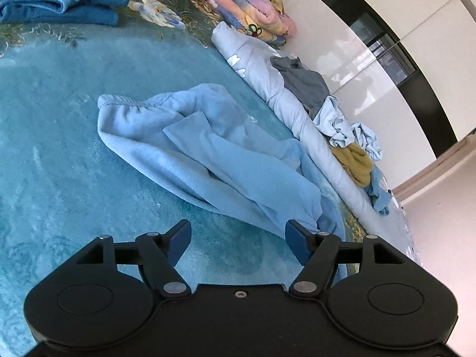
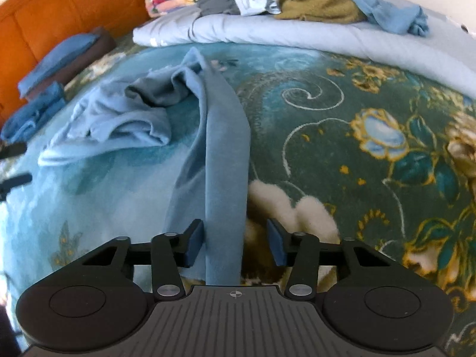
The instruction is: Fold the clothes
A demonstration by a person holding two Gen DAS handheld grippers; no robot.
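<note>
A bed (image 2: pixel 342 125) covered by a teal flowered blanket fills the room's middle, an orange headboard (image 2: pixel 44 15) behind it. Light blue pants (image 1: pixel 208 154) lie crumpled mid-bed, one leg stretching toward the near edge. The left gripper (image 1: pixel 238 239) hovers with fingers wide and empty. The right gripper (image 2: pixel 235 245) has fingers apart around that leg, not pressing. Unfolded clothes (image 2: pixel 321 3) heap on a rolled quilt (image 2: pixel 297 34) at the far edge.
</note>
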